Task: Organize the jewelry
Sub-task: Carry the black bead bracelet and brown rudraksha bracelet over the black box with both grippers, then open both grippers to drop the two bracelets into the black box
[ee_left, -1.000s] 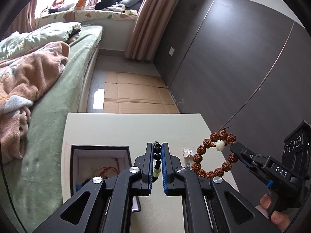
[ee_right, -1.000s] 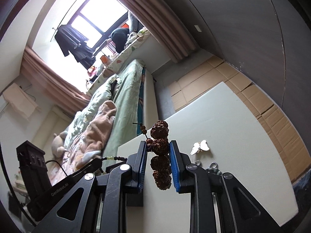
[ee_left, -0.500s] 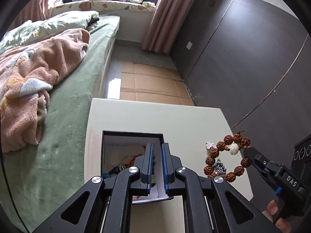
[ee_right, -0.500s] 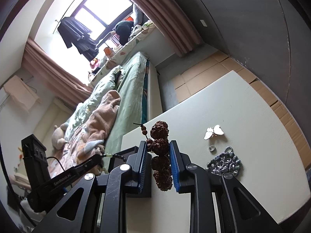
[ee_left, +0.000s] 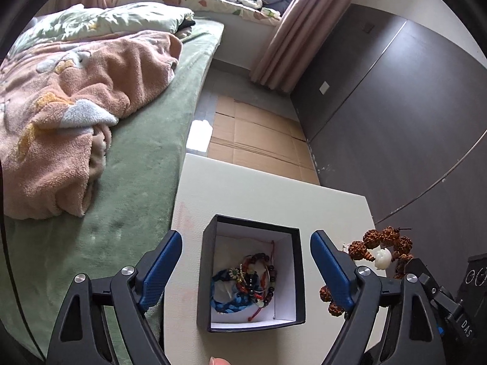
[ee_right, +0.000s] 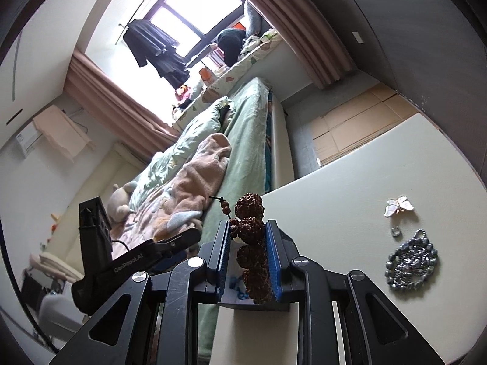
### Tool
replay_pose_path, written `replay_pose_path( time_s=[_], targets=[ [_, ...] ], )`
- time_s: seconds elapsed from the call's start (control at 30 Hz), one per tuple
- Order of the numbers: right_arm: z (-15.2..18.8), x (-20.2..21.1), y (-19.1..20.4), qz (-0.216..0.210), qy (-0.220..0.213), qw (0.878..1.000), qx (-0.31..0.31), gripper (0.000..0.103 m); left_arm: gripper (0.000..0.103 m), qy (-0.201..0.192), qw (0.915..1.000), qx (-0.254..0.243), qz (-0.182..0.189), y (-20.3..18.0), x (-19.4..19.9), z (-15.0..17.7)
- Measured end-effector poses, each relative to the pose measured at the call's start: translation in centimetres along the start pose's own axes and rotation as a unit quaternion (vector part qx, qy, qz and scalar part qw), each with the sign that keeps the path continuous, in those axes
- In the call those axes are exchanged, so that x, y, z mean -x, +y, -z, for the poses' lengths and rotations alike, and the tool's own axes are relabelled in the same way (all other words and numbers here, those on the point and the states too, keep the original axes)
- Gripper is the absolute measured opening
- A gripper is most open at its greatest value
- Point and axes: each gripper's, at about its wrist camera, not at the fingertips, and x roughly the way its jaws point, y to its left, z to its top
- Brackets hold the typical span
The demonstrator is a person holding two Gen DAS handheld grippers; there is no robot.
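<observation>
Black-walled jewellery box (ee_left: 299,276), white inside, sits open on the pale table (ee_left: 268,194), holding a tangle of bracelets (ee_left: 243,283): blue cord, red string, dark beads. Left gripper (ee_left: 246,269) hangs over the box; its jaws have just been opening and now stand wide, one blue pad to each side of the box, nothing between them. Right gripper (ee_right: 247,258) is clamped narrowly on a brown rough-seeded bead bracelet (ee_right: 251,234), which hangs in the air just right of the box in the left wrist view, a white carved bead (ee_left: 382,257) showing on the strand. On the table to the right lie a butterfly brooch (ee_right: 399,206), a small ring (ee_right: 395,231) and a grey-blue beaded piece (ee_right: 412,261), apart from the box. Green bed (ee_left: 134,182) with pink blanket (ee_left: 67,97) borders the table's left edge.
</observation>
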Motion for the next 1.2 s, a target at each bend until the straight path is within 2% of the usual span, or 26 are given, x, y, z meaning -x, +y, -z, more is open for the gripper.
replay_pose_path(
  time_s=[0.2, 0.37, 0.4, 0.5, 0.57, 0.8, 0.9, 1.03, 1.2],
  targets=[
    [0.5, -1.8, 2.0, -0.007, 0.006, 1.0, 0.017, 0.024, 0.087, -0.015, 0.9997, 0.017, -0.009, 1.8, 0.8, -0.7],
    [0.8, -3.9, 3.4, 0.009, 0.008, 0.999, 0.03, 0.026, 0.087, -0.026, 0.9991, 0.033, -0.01, 2.9, 1.4, -1.1],
    [0.9, -4.4, 3.6, 0.005, 0.013, 0.999, 0.029, 0.027, 0.087, -0.027, 0.999, 0.035, -0.01, 3.1, 1.5, -1.2],
    [1.2, -5.6, 3.9, -0.049, 0.057, 0.997, 0.021, 0.031, 0.087, -0.027, 0.9988, 0.037, -0.013, 3.4, 1.5, -1.3],
    [1.3, -5.5, 3.8, -0.058, 0.061, 0.996, 0.018, 0.032, 0.087, -0.026, 0.9989, 0.037, -0.014, 3.4, 1.5, -1.3],
    [1.3, -3.3, 2.1, -0.032, 0.042, 0.999, -0.006, 0.035, 0.087, -0.025, 0.9995, 0.017, -0.008, 1.8, 1.3, -0.8],
    [1.2, -1.7, 1.0, 0.013, 0.011, 1.0, -0.016, 0.042, 0.087, -0.03, 0.9995, 0.002, -0.005, 0.7, 1.3, -0.5],
    [0.8, 0.1, -1.5, 0.049, 0.004, 0.997, -0.055, 0.043, 0.087, -0.029, 0.9993, -0.024, 0.002, -1.0, 1.1, 0.0],
    [0.2, 2.3, -4.1, 0.097, -0.002, 0.991, -0.09, 0.061, 0.087, -0.032, 0.9983, -0.048, 0.003, -3.4, 0.9, 0.8]
  ],
)
